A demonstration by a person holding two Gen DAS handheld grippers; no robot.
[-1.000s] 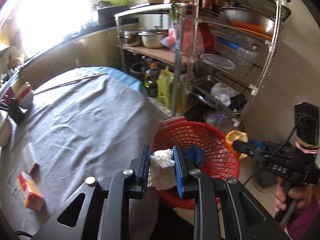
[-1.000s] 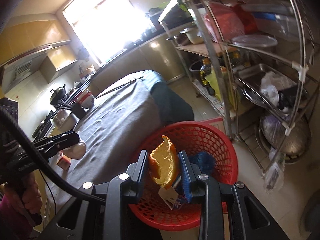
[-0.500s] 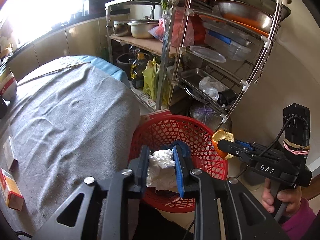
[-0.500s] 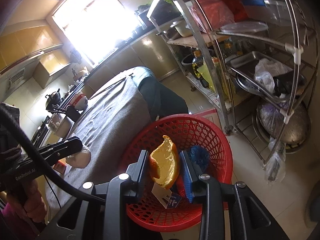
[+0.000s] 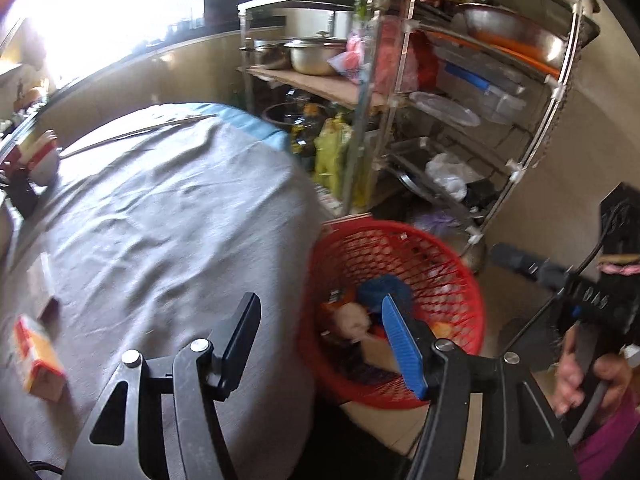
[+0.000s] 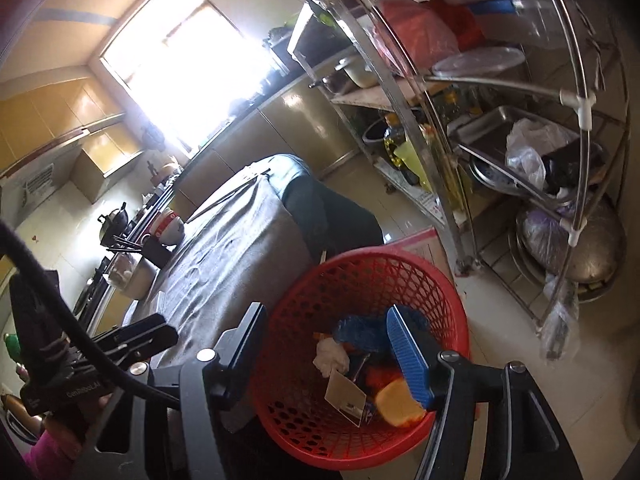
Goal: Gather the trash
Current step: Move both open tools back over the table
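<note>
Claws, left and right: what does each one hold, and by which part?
Nothing. The left claw and right claw are both open and empty above the red basket.

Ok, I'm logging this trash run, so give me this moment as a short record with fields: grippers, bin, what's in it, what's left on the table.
left gripper: jaws open, nothing held, over the table edge beside the basket
right gripper: jaws open, nothing held, above the basket
bin: red mesh basket on the floor beside the table
in bin: crumpled white tissue, orange peel, blue wad, small card
on table: orange-and-red carton and a small box on the grey cloth
</note>
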